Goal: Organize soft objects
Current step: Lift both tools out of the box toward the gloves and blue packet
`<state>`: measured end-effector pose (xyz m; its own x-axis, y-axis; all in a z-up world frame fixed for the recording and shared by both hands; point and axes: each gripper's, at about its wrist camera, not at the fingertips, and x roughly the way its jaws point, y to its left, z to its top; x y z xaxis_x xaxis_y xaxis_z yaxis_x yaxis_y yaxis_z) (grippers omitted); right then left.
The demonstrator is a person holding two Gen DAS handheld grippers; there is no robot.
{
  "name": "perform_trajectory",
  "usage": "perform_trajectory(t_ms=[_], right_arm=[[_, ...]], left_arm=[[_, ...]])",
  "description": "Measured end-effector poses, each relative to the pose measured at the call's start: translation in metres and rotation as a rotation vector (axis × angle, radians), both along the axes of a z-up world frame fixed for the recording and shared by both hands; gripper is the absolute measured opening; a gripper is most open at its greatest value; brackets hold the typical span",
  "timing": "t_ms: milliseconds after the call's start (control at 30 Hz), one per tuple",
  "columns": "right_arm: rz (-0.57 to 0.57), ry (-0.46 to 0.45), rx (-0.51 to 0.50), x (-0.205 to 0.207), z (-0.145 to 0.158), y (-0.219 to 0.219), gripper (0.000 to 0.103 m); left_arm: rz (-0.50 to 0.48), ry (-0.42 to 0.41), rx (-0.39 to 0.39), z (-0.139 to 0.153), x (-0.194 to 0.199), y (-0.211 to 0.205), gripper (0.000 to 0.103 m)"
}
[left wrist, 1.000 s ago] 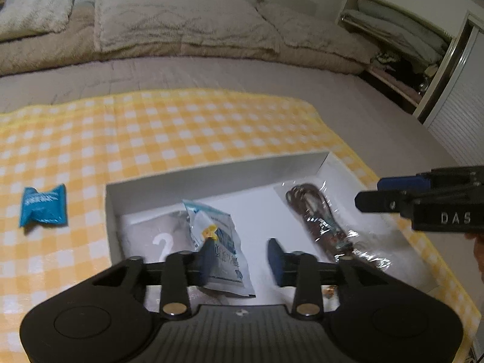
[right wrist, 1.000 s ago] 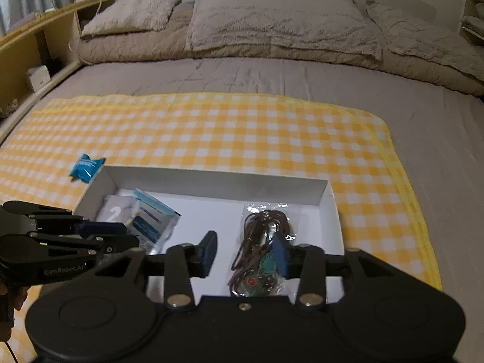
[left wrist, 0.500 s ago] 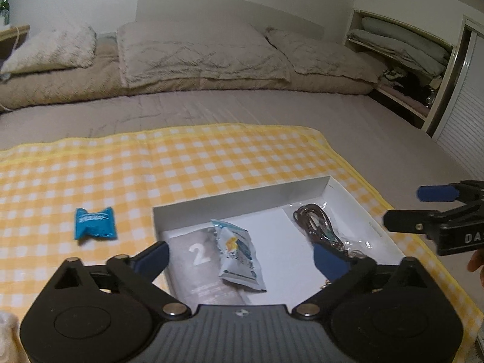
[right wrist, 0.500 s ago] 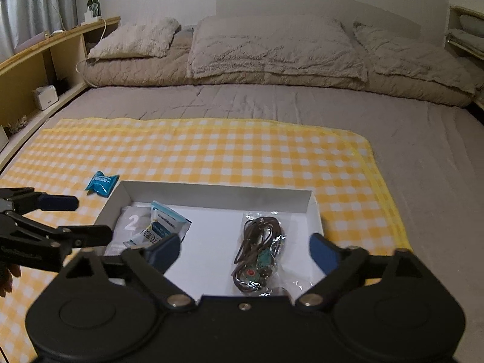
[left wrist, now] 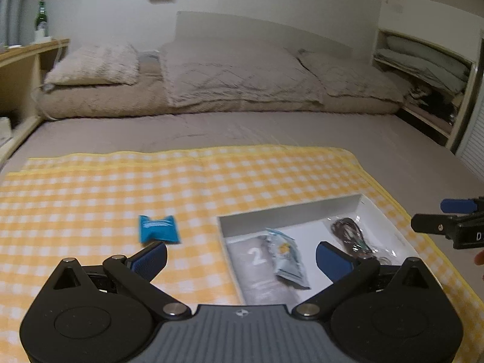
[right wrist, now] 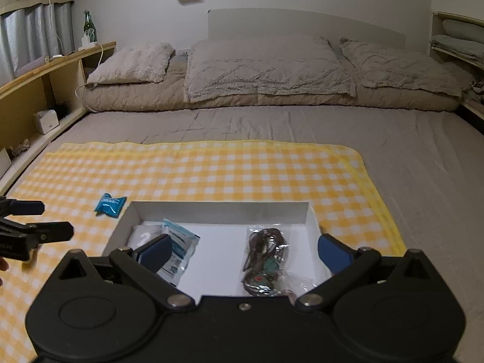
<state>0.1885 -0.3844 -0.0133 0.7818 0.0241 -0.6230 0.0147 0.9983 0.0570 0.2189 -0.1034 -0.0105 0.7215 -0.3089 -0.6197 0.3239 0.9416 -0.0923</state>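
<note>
Both grippers, left (left wrist: pixel 241 255) and right (right wrist: pixel 244 249), have pulled back with fingers spread wide and empty, while the small crinkled blue packet (left wrist: pixel 158 229) lies on yellow checked cloth (left wrist: pixel 211 178) at nine o'clock of the shallow white cardboard box (left wrist: pixel 290 213).

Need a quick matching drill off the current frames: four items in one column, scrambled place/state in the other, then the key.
Items:
1. blue packet
2. bagged brown cord
3. grey "2" pouch
4. left gripper

Place/state:
A. in the white box, right part
B. open, holding nothing
C. on the checked cloth, outside the box
D. in the box, left end, partly under a light blue sachet

Pairs: 1-C, 2-A, 3-D, 4-B
</note>
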Motion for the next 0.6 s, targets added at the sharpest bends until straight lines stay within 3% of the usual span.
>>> perform_trajectory(t_ms=[600], right_arm=[[0.096,-0.012,-0.008,0.033,0.001,0.075,0.103]], left_arm=[[0.234,0.0,0.027,0.012,-0.011,0.116,0.103]])
